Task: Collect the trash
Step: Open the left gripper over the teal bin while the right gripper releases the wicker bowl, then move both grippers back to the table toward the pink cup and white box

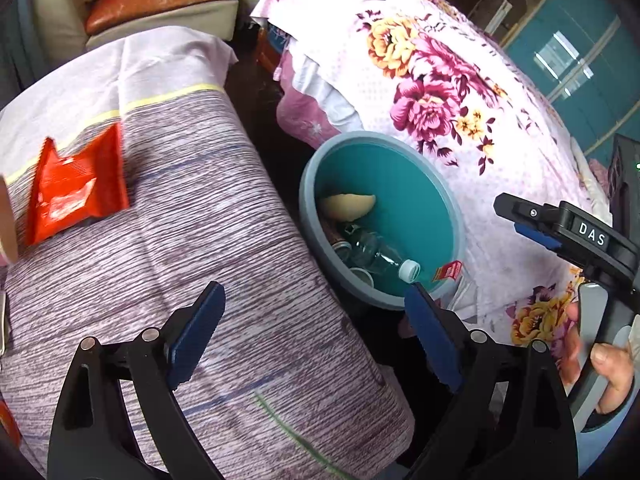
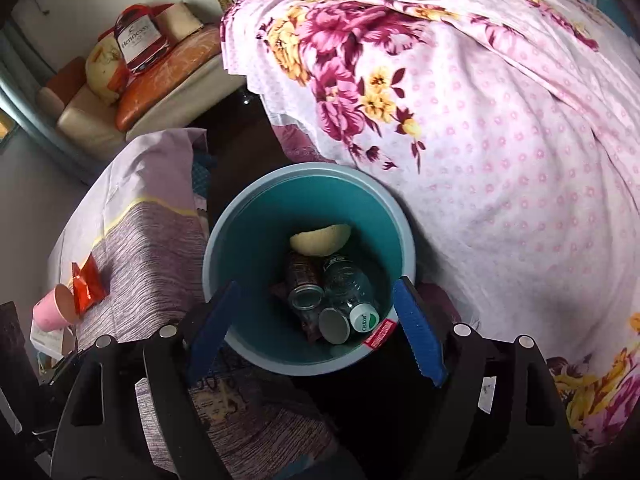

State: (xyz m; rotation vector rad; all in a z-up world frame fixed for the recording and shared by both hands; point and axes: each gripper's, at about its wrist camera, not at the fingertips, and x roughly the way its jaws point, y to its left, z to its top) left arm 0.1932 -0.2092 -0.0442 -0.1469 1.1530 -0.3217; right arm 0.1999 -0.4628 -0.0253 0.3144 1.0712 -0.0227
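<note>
A teal bin (image 1: pixel 424 200) (image 2: pixel 248 248) stands on the floor between a striped cloth-covered table and a floral bed. It holds a clear bottle (image 1: pixel 380 258) (image 2: pixel 350 288), cans (image 2: pixel 304 280) and a yellow peel (image 2: pixel 320 238). A red snack wrapper (image 1: pixel 76 192) (image 2: pixel 86 288) lies on the table, beside a pink cup (image 2: pixel 54 312). My left gripper (image 1: pixel 316 340) is open and empty over the table's edge. My right gripper (image 2: pixel 316 336) is open and empty above the bin; it also shows in the left wrist view (image 1: pixel 520 220).
The floral bedspread (image 1: pixel 440 80) (image 2: pixel 500 140) fills the right side. The striped tablecloth (image 1: pixel 200 220) (image 2: pixel 152 248) is on the left. A sofa with orange cushions (image 1: pixel 160 0) (image 2: pixel 160 76) stands behind. A dark floor gap (image 1: pixel 256 92) runs between table and bed.
</note>
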